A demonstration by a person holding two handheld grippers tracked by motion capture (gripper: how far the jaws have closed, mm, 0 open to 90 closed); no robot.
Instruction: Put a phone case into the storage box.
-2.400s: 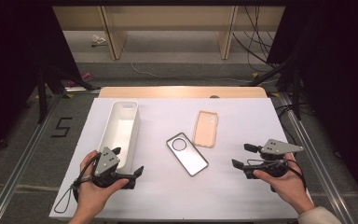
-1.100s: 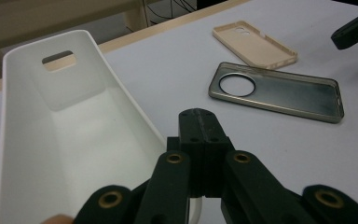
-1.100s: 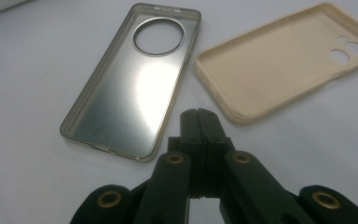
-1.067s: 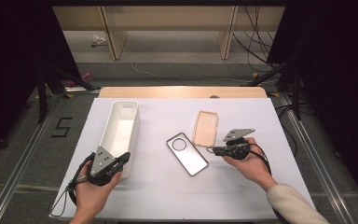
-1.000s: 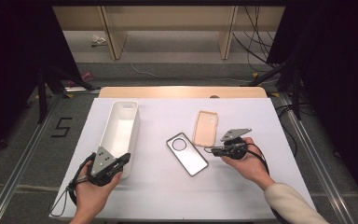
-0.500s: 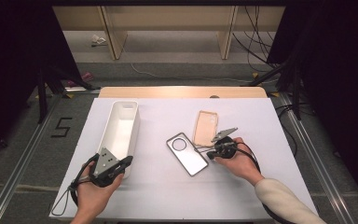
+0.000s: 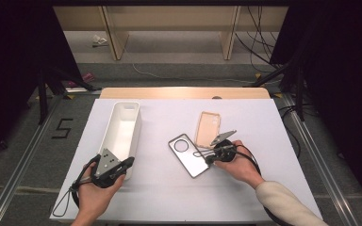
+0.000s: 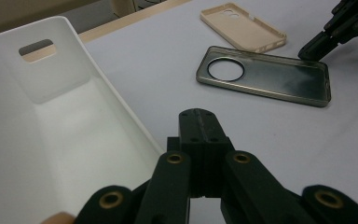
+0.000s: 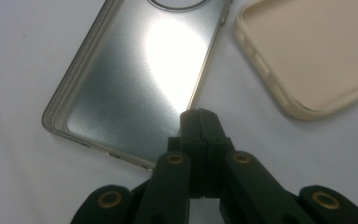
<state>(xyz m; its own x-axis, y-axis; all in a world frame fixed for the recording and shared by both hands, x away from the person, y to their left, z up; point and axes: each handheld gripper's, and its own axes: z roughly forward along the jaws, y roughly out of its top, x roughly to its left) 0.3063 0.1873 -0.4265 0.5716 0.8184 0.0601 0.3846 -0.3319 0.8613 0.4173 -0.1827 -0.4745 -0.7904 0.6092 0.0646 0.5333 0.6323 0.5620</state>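
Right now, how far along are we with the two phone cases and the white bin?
Nothing is packed yet: the white bin is empty, and the clear case and beige case both lie on the table. In hand: the right gripper, jaws shut, has its tip at the clear case's edge, holding nothing. The left gripper waits shut by the bin. Both cases remain to move, presumably into the bin.

The white table (image 7: 169, 197) is lit brightly and evenly from above, while the surroundings are left in near darkness. A strong glare patch is seen on the clear phone case (image 9: 135, 79) in the right gripper view. Both gripper views are rendered soft, with the nearest jaw parts blurred.
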